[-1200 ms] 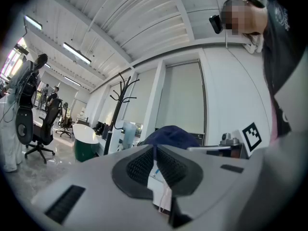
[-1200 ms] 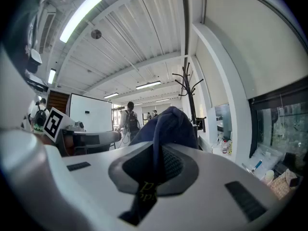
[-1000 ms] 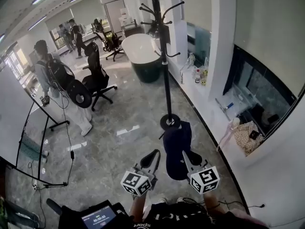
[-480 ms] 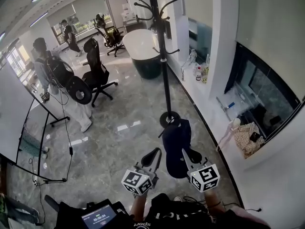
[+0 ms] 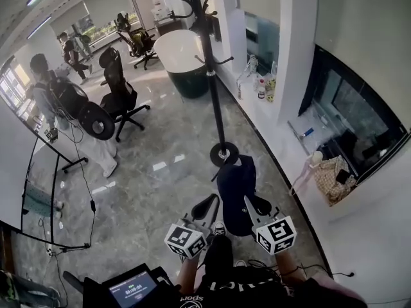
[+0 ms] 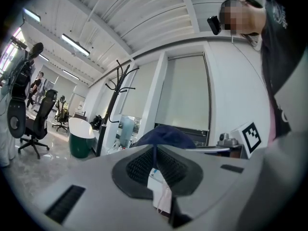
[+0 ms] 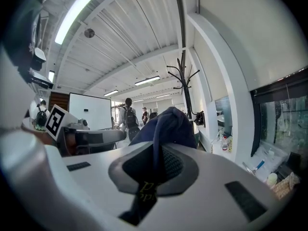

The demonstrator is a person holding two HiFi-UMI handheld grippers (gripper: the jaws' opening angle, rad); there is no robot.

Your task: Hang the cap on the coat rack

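A dark blue cap [image 5: 235, 192] hangs between my two grippers, low in the head view. My left gripper [image 5: 209, 205] is shut on a thin edge of the cap [image 6: 166, 134]; dark fabric runs between its pads [image 6: 142, 166]. My right gripper [image 5: 252, 205] is shut on the cap's other side, and a strap with gold print lies between its pads [image 7: 171, 165]. The black coat rack [image 5: 212, 76] stands just beyond the cap on its round base [image 5: 223, 153]. Its hooks branch out at the top. The rack shows in both gripper views [image 6: 111, 109] [image 7: 185, 93] behind the cap [image 7: 168, 124].
A person with a backpack [image 5: 67, 104] stands at the left by a whiteboard [image 5: 19, 165]. Black office chairs [image 5: 119, 95] and a white and green round tub [image 5: 183, 59] lie beyond the rack. A ledge with bottles [image 5: 263, 88] and a woven bag [image 5: 332, 178] run along the right wall.
The view has shifted forward and the coat rack base has come closer to the cap. Both grippers keep their hold on the cap. People in the background have walked on.
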